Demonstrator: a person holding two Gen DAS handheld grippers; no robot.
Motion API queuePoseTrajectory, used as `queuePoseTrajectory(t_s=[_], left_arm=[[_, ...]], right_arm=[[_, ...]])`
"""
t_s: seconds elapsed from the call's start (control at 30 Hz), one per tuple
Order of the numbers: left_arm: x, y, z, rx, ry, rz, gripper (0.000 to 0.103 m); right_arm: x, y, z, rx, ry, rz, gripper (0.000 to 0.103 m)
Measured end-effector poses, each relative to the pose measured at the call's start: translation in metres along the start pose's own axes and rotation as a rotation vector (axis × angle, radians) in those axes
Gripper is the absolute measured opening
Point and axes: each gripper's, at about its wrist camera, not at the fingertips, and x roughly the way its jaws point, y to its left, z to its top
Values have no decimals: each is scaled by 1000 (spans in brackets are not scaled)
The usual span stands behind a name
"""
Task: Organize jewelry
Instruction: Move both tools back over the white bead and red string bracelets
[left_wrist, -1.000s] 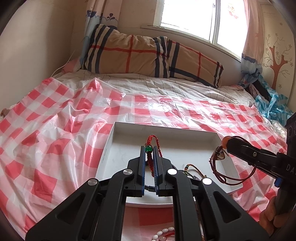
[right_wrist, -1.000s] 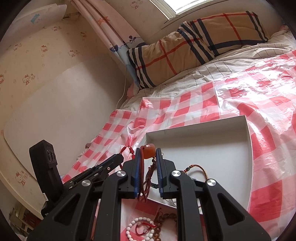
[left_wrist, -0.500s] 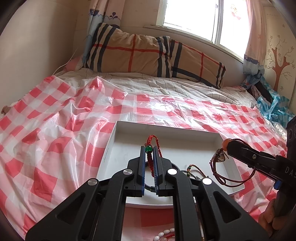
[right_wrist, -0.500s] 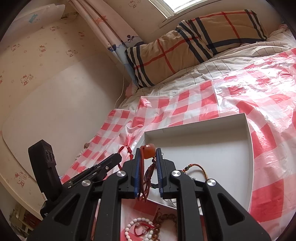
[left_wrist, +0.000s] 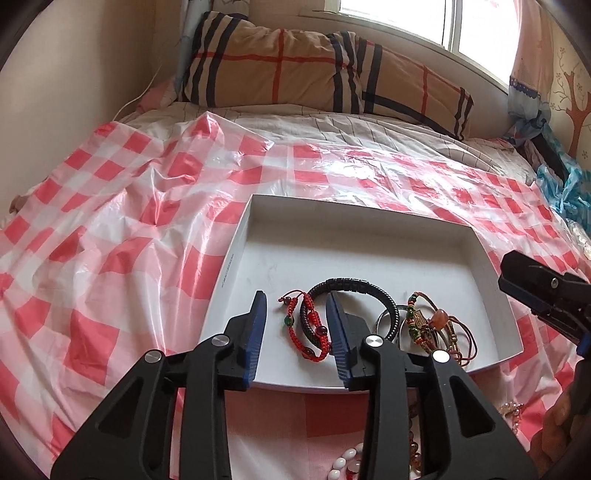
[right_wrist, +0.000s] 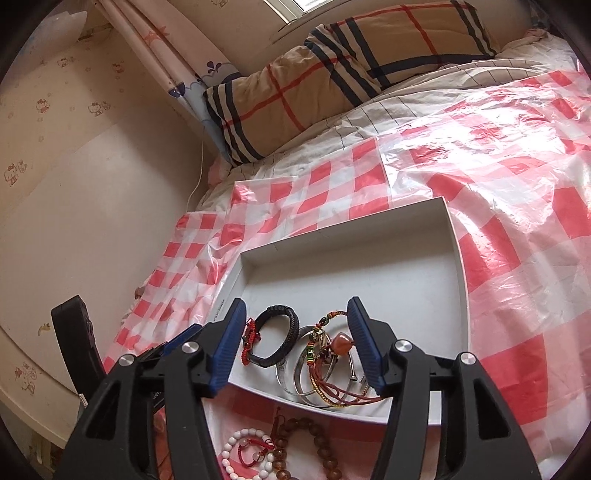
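Observation:
A shallow white tray (left_wrist: 354, 218) (right_wrist: 458, 258) lies on the checked bed cover. My left gripper (left_wrist: 295, 306) is open and empty, its tips over the tray's near left part. Between them lies a red cord bracelet with a green bead (left_wrist: 308, 328) (right_wrist: 249, 341) beside a black braided bracelet (left_wrist: 351, 286) (right_wrist: 279, 332). My right gripper (right_wrist: 295, 314) (left_wrist: 532, 280) is open and empty above the tray's near right. Under it lies a brown cord bracelet with an orange stone (right_wrist: 341, 343) (left_wrist: 439, 317) on silver bangles (right_wrist: 295, 373).
Loose bead bracelets, white (right_wrist: 243, 454) and brown (right_wrist: 317, 439), lie on the cover in front of the tray; some show in the left wrist view (left_wrist: 345, 463). A plaid pillow (left_wrist: 314, 62) lies under the window. A wall runs along the left.
Both grippers have opened and dropped their bracelets into the tray: the red cord one from the left, the brown cord one with the orange stone from the right. Both views sit lower and closer.

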Motion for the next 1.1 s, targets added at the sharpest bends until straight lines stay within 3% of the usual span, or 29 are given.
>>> queuePoseTrajectory(t_s=[0.13,0.27,0.4,0.5,0.63,0.73,0.8,1.1], left_arm=[[-11,-4,-1,42,-19,14,38],[-30,-8,-11,110,-12,27,49],[-29,-20,-26,257,82,54,50],[-31,-21,-42,275,130,58,50],[-32,-20,-67,310,189,83,50],[-28,-21,-78,322,223,97,50],[-26,-22,-85,339,232,110,50],[-32,-19,-89,298,243,56,50]], right_arm=[[-20,-3,10,-5,-34,-14,60],[-47,-7,14,-50,-40,-95,69],[-36,-11,-5,-108,140,-179,71],[-13,9,-31,-248,262,-258,71],[12,43,-66,-441,334,-348,71],[26,47,-83,-507,370,-414,71],[31,40,-91,-544,390,-504,71],[-9,7,-100,-457,378,-625,78]])
